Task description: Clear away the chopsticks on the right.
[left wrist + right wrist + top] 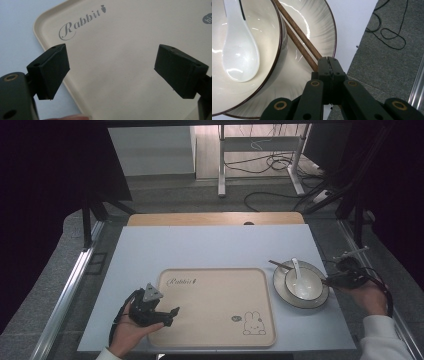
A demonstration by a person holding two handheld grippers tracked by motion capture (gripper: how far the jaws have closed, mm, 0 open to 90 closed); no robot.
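Looking over your workspace, you have the bench as the broadest surface, pale blue-grey, with bare room across its far half and down its left strip. On its near middle lies one beige tray, printed with "Rabbit" at one corner and a bunny drawing at the opposite one; its inside carries nothing, and its near rim lies just short of the bench's near edge.

To the right of the tray, just beside its rim, sits one plate, near the bench's right edge. One bowl stands on the plate, and one white spoon lies inside the bowl. Two brown chopsticks lie side by side across the plate, passing against the bowl's outer wall.

Your right hand-held gripper is at the plate's right side, its jaws pressed together, pinching the ends of the chopsticks; the bowl stands close on the one side, and on the other the grey floor with its cables lies past the bench edge.

Your left hand-held gripper hovers over the tray's near left corner with its jaws spread wide and nothing between them, the tray rim passing beneath the left jaw.
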